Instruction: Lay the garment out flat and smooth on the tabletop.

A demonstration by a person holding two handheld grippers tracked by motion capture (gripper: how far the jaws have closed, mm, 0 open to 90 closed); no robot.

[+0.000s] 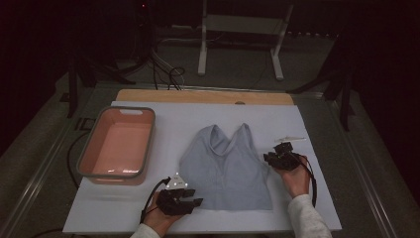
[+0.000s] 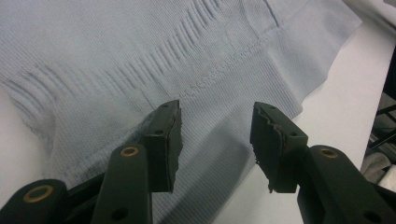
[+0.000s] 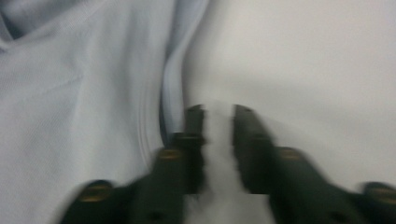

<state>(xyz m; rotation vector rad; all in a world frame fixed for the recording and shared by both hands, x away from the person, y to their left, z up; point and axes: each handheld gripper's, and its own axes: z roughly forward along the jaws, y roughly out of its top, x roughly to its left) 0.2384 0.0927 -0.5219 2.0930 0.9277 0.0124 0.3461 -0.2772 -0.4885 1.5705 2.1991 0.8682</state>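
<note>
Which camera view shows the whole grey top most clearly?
The high view: the top lies flat on the white sheet, with both straps and the hem visible. The left gripper view shows its ribbed fabric and stitched hem close up. The right gripper view shows a blurred side edge.

Top (image 1: pixel 225 168) on mat (image 1: pixel 307 129) — tub (image 1: pixel 118 142) left, stand (image 1: pixel 242 25) behind
</note>
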